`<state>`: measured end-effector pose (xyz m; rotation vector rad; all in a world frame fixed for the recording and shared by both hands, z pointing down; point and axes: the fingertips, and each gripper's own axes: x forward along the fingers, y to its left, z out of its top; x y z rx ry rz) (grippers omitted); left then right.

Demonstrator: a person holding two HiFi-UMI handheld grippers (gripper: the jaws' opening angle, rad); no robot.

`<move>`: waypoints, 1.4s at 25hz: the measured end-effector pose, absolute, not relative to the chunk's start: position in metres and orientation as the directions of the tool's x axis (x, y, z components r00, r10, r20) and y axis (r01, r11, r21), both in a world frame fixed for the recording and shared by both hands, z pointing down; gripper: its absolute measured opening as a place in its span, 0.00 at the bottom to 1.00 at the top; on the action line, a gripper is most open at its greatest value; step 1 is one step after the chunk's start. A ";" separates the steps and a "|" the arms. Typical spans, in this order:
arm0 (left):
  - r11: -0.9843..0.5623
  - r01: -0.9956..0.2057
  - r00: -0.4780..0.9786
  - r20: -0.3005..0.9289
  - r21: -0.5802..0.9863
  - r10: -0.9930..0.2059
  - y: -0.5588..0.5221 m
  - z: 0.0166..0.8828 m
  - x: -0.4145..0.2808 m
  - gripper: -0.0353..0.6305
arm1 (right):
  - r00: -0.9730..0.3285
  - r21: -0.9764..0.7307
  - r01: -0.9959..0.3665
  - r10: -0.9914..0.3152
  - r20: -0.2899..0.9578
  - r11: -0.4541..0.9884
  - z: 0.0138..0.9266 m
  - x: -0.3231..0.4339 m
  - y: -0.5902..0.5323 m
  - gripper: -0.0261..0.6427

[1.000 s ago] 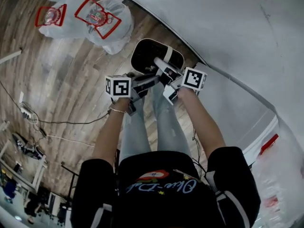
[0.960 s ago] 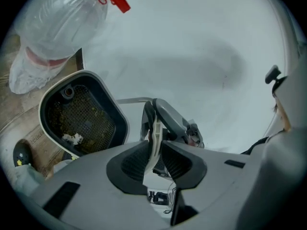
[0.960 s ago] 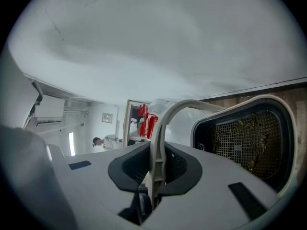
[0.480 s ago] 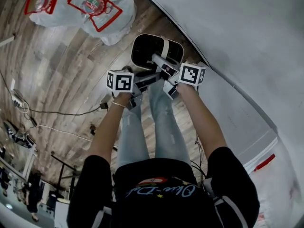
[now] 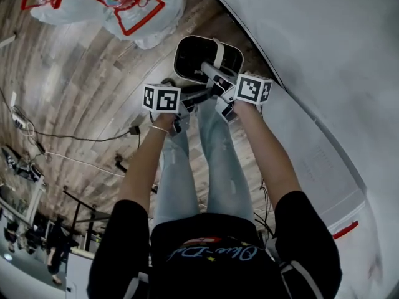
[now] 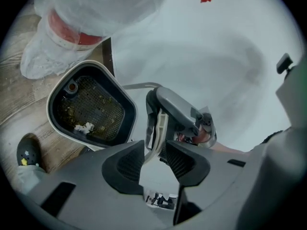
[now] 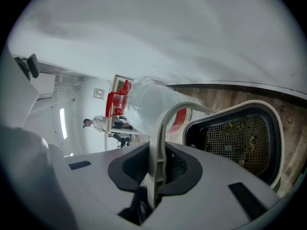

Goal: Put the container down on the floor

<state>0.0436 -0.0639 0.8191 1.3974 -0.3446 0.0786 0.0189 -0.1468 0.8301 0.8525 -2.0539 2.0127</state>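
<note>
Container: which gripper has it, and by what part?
The right gripper is shut on the container by its white handle. The left gripper has its jaws opening, the handle between them but not pinched.

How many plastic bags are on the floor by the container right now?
2. One bag lies on the wood floor just left of the container; the other bag lies beside it, farther left, cut by the picture's top edge. More may lie outside the view.
</note>
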 end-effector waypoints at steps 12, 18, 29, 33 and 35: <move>0.187 -0.326 0.930 0.350 0.927 -0.115 -0.060 0.869 0.046 0.24 | -0.804 -0.839 -0.538 -0.252 0.538 -0.075 0.884 0.021 -0.144 0.09; 0.210 -0.328 0.932 0.352 0.921 -0.085 -0.055 0.885 0.054 0.24 | -0.799 -0.826 -0.559 -0.223 0.558 -0.064 0.901 0.024 -0.138 0.09; 0.205 -0.340 0.931 0.360 0.918 -0.064 -0.051 0.894 0.065 0.24 | -0.762 -0.781 -0.621 -0.181 0.622 -0.071 0.917 0.036 -0.130 0.09; 0.218 -0.359 0.922 0.381 0.908 -0.071 -0.050 0.898 0.052 0.24 | -0.763 -0.783 -0.617 -0.182 0.620 -0.082 0.918 0.021 -0.128 0.09; 0.221 -0.366 0.915 0.393 0.904 -0.089 -0.052 0.901 0.047 0.24 | -0.766 -0.786 -0.611 -0.181 0.617 -0.094 0.918 0.015 -0.129 0.11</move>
